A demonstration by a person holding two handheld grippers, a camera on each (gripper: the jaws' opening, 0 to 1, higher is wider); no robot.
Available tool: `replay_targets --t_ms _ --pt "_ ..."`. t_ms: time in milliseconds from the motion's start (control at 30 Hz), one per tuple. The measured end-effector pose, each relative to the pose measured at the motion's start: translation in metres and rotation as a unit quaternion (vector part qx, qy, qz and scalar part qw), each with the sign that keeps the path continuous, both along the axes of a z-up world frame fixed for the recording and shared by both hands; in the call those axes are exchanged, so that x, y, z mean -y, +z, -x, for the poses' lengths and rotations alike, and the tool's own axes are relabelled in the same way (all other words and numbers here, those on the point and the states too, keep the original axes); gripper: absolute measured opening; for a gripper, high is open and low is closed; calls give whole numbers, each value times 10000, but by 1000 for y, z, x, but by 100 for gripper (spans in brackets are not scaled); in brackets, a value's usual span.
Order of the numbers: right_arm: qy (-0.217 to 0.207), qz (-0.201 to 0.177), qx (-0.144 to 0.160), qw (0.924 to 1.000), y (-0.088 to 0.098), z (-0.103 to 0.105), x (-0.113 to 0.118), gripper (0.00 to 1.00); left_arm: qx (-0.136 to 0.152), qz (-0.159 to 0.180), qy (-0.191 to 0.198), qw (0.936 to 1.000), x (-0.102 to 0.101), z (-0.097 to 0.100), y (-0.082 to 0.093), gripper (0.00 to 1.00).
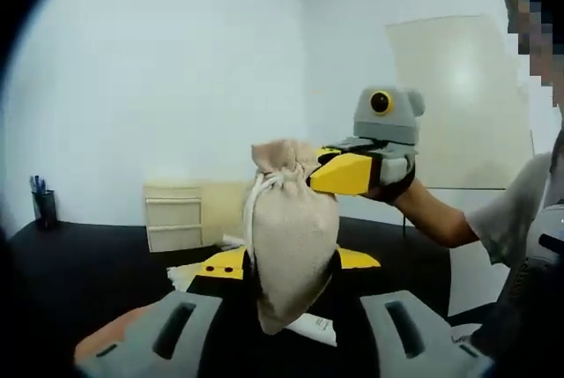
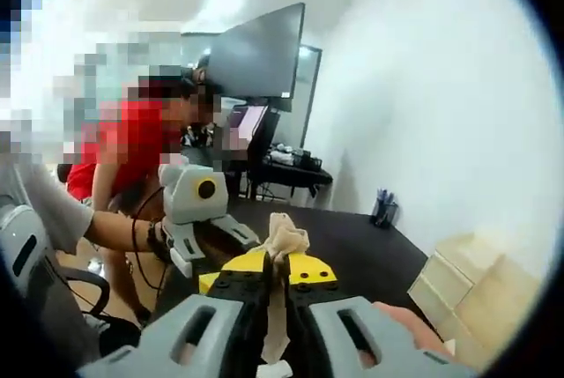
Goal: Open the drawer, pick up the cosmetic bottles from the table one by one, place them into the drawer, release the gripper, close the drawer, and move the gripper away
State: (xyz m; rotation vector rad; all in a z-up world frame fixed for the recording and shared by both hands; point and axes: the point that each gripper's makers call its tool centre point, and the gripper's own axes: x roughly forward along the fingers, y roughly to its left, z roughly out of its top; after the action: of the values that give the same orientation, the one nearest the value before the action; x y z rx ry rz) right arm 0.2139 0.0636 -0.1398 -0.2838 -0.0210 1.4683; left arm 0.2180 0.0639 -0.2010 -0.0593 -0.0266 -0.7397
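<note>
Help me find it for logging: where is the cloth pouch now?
The cloth pouch hangs mid-air above the black table, held low by the left gripper and pinched at its neck by the right gripper.

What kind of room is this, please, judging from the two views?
Probably an office or lab room. A large dark monitor hangs over a cluttered desk, a pen cup stands on the black table, and a small drawer unit sits by the plain white wall.
</note>
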Motion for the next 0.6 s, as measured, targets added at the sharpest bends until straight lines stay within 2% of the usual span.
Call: replay_targets --t_ms 200,367,500,600 --pt "-119 -168 -9 9998 10 -10 9 3 -55 41 72 10000 -10 1 -6 36" --pt "-502 -255 87 9984 22 -31 28 3 -82 77 108 9999 -14 2 -10 38" --pt "-783 -277 117 9965 28 -50 46 3 -100 128 88 9998 -13 -11 -7 46" --pt "-1029 -285 147 9942 35 -66 61 3 -191 -94 53 9998 -9 -28 -5 47"
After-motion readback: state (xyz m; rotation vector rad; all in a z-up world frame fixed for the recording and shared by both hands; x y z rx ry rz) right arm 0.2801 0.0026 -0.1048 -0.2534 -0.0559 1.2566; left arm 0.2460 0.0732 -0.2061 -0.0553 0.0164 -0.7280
